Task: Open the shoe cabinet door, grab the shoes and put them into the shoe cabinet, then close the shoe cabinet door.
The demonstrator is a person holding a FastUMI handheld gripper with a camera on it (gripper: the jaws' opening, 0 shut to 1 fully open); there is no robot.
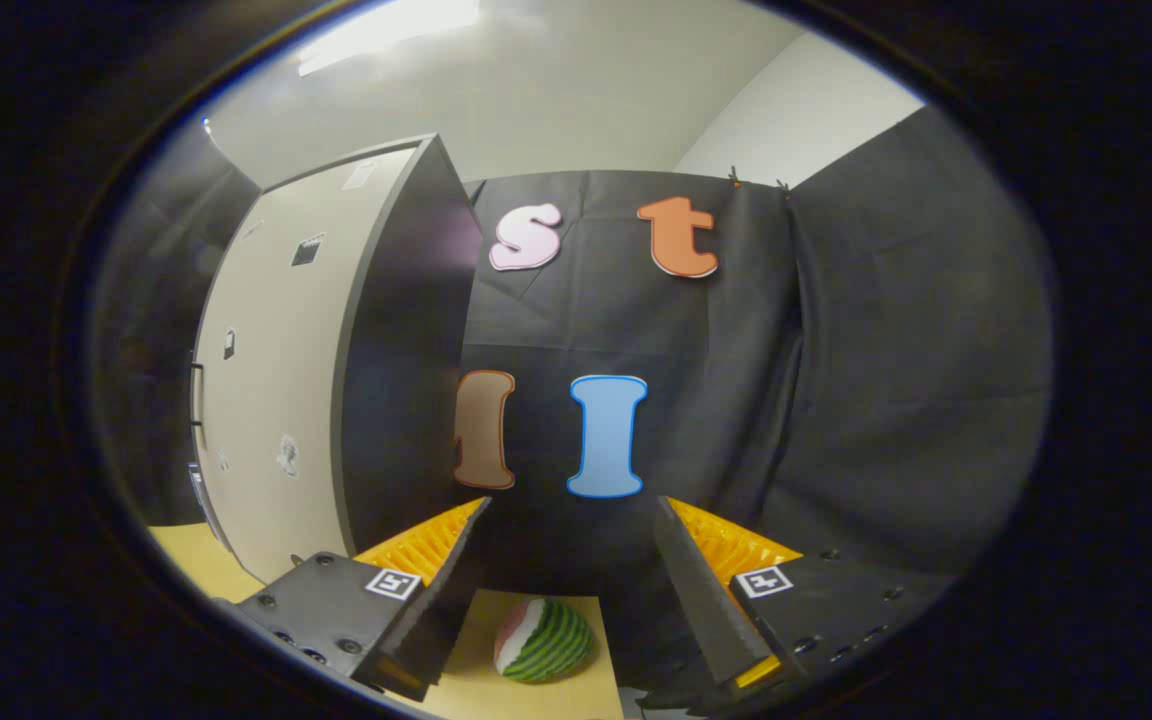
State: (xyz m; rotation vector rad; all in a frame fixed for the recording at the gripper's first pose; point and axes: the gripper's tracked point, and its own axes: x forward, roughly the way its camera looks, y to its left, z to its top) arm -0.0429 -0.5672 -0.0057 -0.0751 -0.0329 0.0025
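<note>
Two fingers of the gripper (571, 520) are standing wide apart, holding nothing | shoe cabinet (336, 360) is standing ahead to the left, door shut | watermelon-patterned ball (543, 640) is lying on the table (496, 690) between the fingers, below them

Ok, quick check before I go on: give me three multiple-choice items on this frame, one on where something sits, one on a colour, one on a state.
1. Where is the watermelon slice?
A. On the table between the fingers
B. On top of the cabinet
C. Held in the gripper

2. The cabinet door is:
A. Red
B. Pale beige
C. Blue

3. The gripper is:
A. Shut on the slice
B. Shut, empty
C. Open

A: the slice lies low between the fingers, untouched.
B: the door's broad face is pale.
C: the fingers stand wide apart.
</note>
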